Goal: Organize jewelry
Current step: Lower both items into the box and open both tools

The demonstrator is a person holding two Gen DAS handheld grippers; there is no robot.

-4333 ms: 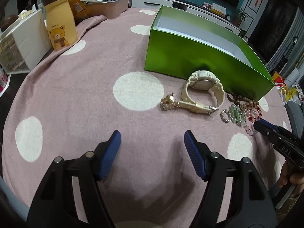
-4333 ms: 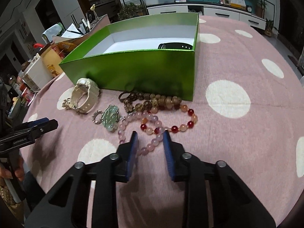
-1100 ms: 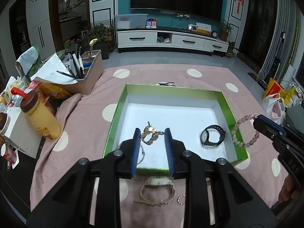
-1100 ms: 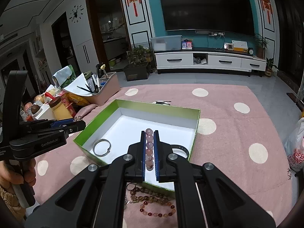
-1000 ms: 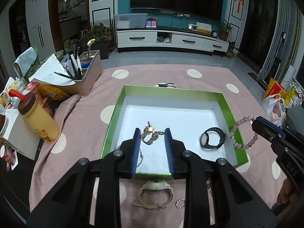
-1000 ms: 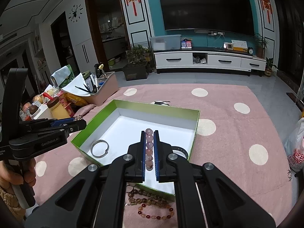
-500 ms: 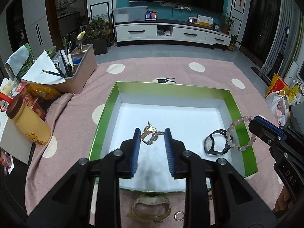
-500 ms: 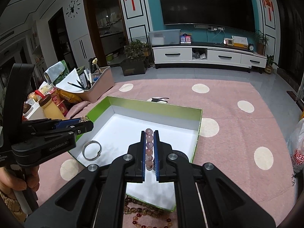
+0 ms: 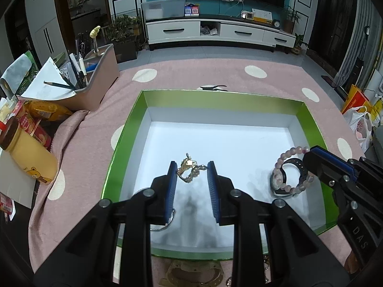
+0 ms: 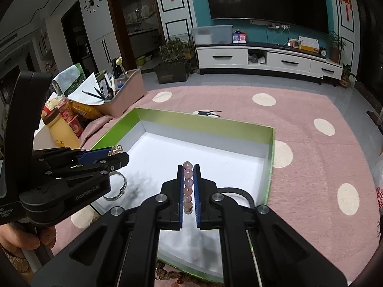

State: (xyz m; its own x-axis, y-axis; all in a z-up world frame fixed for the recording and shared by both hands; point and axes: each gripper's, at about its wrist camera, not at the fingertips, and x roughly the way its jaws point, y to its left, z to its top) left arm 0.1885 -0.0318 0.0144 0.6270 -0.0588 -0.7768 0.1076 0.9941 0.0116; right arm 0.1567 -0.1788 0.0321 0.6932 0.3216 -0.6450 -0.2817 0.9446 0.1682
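Note:
My left gripper [image 9: 191, 172] is shut on a gold bracelet [image 9: 189, 170] and holds it above the white floor of the green box [image 9: 241, 98]. My right gripper [image 10: 188, 180] is shut on a pink bead bracelet [image 10: 188, 186], which hangs over the box's right part [image 9: 290, 171], above a black watch [image 9: 284, 179]. A silver ring bangle [image 10: 115, 186] lies in the box near the left gripper [image 10: 112, 155]. A cream watch [image 9: 194, 272] and brown bead bracelets [image 10: 172, 276] lie on the cloth in front of the box.
The box sits on a pink cloth with white dots [image 9: 253, 71]. At the left stand a yellow bear bottle [image 9: 28, 153], snack packs [image 9: 45, 112] and a pen tray [image 9: 95, 81]. A plastic bag [image 9: 359, 124] lies at the right.
Both grippers have moved lower and further over the box with their bracelets. The pink bead bracelet now hangs over the black watch.

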